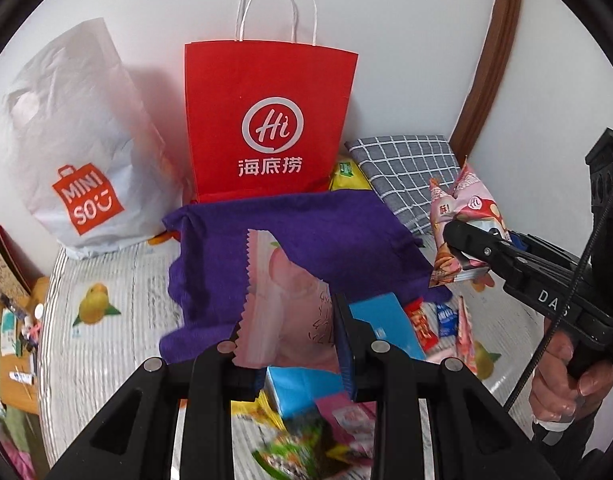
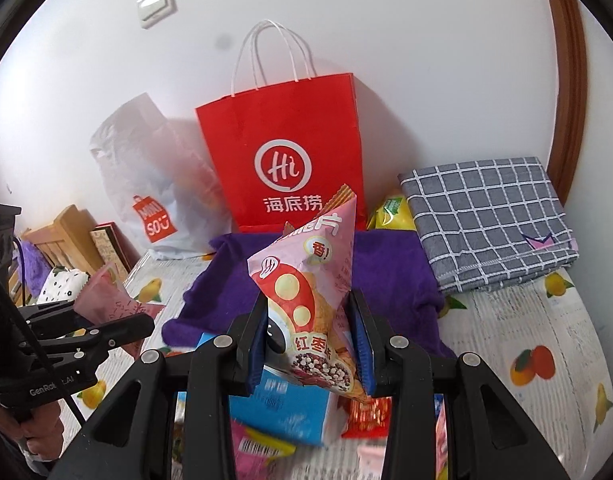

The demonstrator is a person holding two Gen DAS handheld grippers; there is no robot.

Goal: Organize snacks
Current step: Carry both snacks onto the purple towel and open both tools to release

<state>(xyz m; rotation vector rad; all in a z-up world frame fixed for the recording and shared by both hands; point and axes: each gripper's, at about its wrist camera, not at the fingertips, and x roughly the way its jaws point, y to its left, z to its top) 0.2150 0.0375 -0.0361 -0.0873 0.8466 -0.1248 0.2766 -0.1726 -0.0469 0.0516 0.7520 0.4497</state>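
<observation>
My left gripper (image 1: 294,340) is shut on a flat pink peach-print packet (image 1: 282,292), held above the snack pile. The right gripper (image 2: 310,336) is shut on a pink pouch with a red mushroom picture (image 2: 306,280), which stands up between its blue pads. That same pouch (image 1: 462,216) and the right gripper (image 1: 466,244) show at the right of the left wrist view. The left gripper (image 2: 106,328) with its pink packet (image 2: 106,296) appears at the left of the right wrist view. A red paper bag with white handles (image 1: 266,128) (image 2: 290,160) stands upright against the wall ahead.
A white plastic shopping bag (image 1: 78,152) leans left of the red bag. A purple towel (image 1: 306,236) lies before it, a grey checked cloth (image 2: 490,220) folded at right. Loose snacks include a blue box (image 2: 282,408) and red packets (image 1: 422,324). Cluttered wooden furniture (image 1: 10,320) borders the left.
</observation>
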